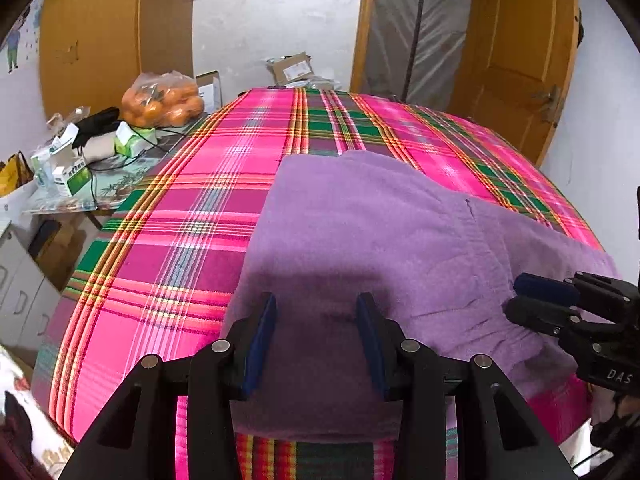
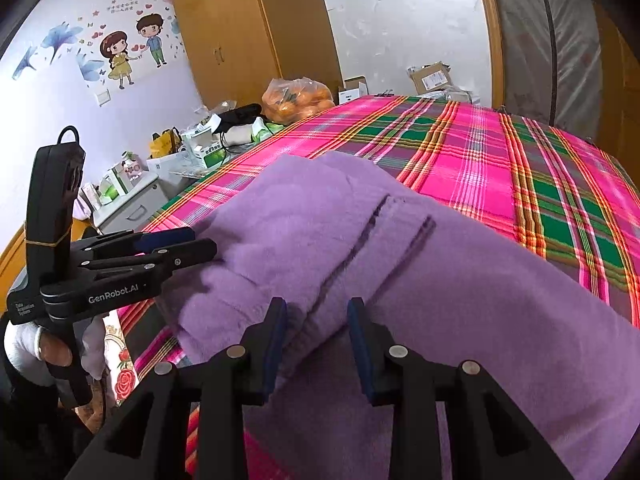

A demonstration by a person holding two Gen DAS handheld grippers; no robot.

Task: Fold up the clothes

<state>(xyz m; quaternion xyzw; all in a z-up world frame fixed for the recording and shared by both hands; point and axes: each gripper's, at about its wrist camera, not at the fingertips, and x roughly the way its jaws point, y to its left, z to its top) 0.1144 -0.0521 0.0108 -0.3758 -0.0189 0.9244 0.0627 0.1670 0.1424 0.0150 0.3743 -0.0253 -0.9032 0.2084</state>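
Fingers: both parted, gripping nothing | left gripper (image 1: pixel 316 312) and right gripper (image 2: pixel 316 320) over near edge of fluffy purple fleece garment (image 1: pixel 372 240) on pink-and-green plaid bedcover (image 1: pixel 160 220) | Advice: pinch hem corners evenly, lift together.

Left gripper (image 1: pixel 316 312) angled downward, jaws parted, nothing clamped. Right gripper (image 2: pixel 317 320) angled downward, jaws parted, nothing pinched. Hand (image 2: pixel 52 350) gripping left gripper's handle.

The purple garment (image 1: pixel 360 232) at frame centre is soft, matt, fuzzy fleece cloth. The plaid sheet (image 1: pixel 168 208) beneath is smooth woven cloth with a slight sheen. The wardrobe (image 2: pixel 240 28), upper left, is smooth wood.
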